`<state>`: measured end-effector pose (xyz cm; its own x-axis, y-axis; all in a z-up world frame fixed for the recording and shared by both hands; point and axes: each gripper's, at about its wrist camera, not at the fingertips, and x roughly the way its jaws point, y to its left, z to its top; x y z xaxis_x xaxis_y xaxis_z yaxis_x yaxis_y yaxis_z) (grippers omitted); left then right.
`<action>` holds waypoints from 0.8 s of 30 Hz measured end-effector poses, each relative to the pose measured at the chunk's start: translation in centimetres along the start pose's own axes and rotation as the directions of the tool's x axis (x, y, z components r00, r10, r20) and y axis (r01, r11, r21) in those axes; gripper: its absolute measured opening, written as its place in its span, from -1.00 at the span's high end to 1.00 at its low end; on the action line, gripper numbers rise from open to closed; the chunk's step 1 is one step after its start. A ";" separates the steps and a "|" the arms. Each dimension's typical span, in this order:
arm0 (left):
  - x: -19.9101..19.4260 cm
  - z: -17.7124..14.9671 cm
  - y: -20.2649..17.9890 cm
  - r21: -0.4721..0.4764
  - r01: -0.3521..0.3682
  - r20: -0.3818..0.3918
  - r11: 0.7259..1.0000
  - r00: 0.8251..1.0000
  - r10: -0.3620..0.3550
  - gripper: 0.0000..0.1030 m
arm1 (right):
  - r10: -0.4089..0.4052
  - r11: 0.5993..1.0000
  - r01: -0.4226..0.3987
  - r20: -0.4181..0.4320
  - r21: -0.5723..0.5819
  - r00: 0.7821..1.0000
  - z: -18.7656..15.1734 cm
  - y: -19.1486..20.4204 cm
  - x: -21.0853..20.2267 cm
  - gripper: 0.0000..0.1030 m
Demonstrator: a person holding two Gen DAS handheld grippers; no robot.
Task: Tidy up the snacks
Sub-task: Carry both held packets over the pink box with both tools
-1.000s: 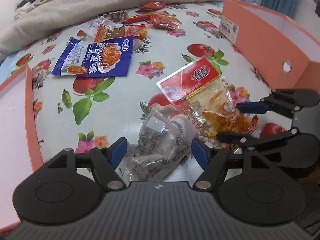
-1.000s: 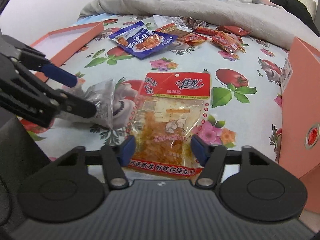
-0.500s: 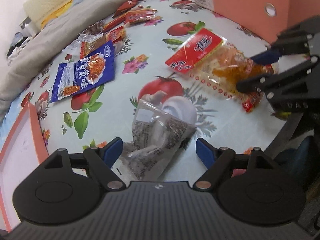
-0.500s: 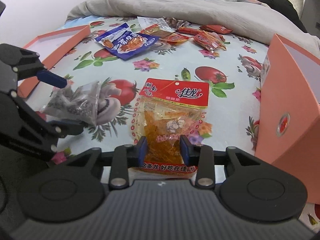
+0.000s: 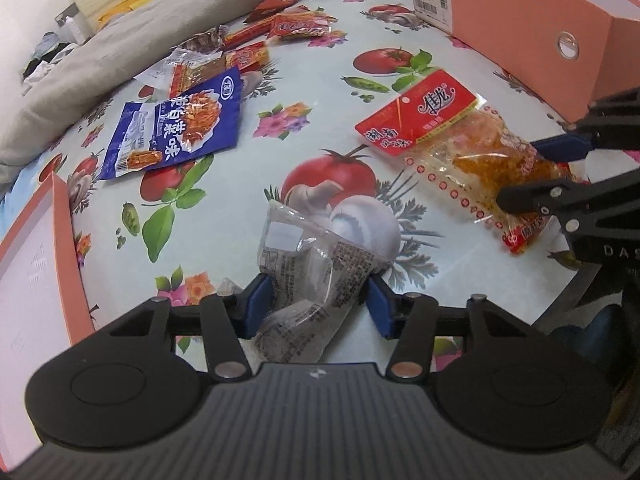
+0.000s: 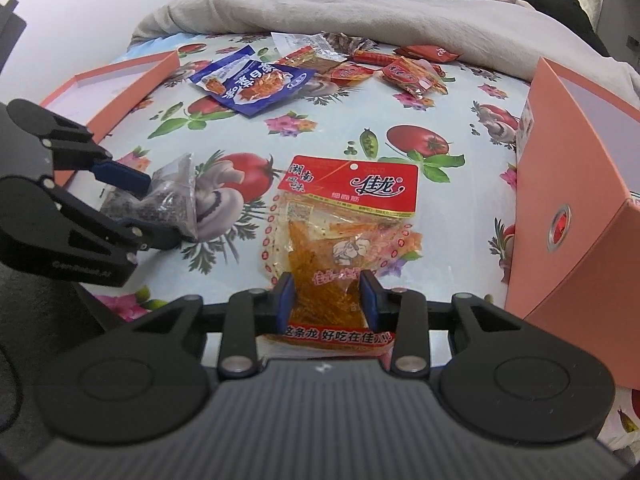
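Observation:
On the flowered tablecloth [image 5: 248, 92] lies a crumpled grey printed snack packet [image 5: 312, 264]. My left gripper [image 5: 318, 306] is closing on it, and its blue pads touch the packet on both sides. In the right wrist view the same packet [image 6: 168, 196] sits pinched between the left gripper's [image 6: 160, 210] fingers. My right gripper [image 6: 328, 300] is shut on the lower end of a clear bag with a red header and orange strips [image 6: 348, 208]. The left wrist view shows that bag [image 5: 440, 120] held by the right gripper [image 5: 520, 174].
A blue snack packet [image 5: 180, 136] and several small red packets [image 5: 296, 26] lie farther back, near a grey blanket [image 6: 360, 12]. A tall orange box [image 6: 580, 200] stands at the right. A flat orange lid [image 6: 120, 80] lies at the left.
The left gripper's jaws have narrowed from wide apart onto the grey packet. The right gripper closed on the red-header bag half a second ago and has stayed shut on it.

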<state>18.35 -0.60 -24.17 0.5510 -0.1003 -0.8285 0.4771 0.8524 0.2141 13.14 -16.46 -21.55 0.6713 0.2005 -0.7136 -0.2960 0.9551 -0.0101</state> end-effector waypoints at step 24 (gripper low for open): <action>-2.7 1.4 1.8 -0.458 0.027 0.078 0.889 0.997 0.010 0.24 | -0.046 0.990 0.040 0.042 0.133 0.998 1.5 -1.0 -2.5 0.28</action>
<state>18.68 0.44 -20.88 0.6077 -0.1312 -0.7832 0.1253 0.9897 -0.0686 12.78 -17.57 -18.65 0.7119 0.1654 -0.6825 -0.1758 0.9829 0.0547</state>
